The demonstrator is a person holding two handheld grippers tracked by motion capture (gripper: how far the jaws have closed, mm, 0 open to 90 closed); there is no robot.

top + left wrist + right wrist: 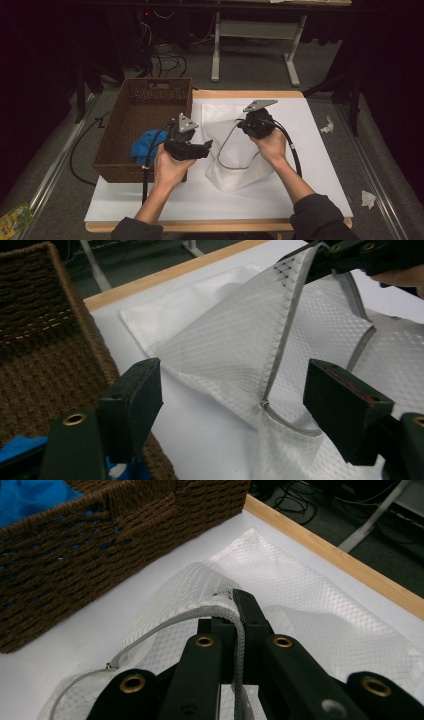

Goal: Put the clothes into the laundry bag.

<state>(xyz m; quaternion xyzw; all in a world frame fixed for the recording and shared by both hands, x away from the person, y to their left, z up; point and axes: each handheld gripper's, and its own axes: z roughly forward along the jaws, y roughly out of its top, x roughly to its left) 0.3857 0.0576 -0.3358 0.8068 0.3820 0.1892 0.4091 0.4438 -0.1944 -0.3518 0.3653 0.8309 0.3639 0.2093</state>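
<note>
- Mesh laundry bag [235, 160], white, lies on the sheet at 6 o'clock of centre, its zipper edge lifted, likely to hold the mouth open.
- Right gripper [248, 121] is clenched on that zipper edge [239, 645].
- Left gripper [206, 148], released, hangs at the bag's 9 o'clock, nothing between its jaws.
- Wicker basket [145, 125], at 10 o'clock, holds blue cloth [145, 147].
- White sheet [310, 130] covers the wooden table [240, 93]; cables [167, 60] and a table frame [257, 30] stand at 12 o'clock.

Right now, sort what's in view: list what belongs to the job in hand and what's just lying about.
In the job:
white mesh zip bag
right gripper, shut on its grey zip edge
left gripper, open
brown woven basket
blue cloth

Lying about:
crumpled white paper scraps
green packet
</note>
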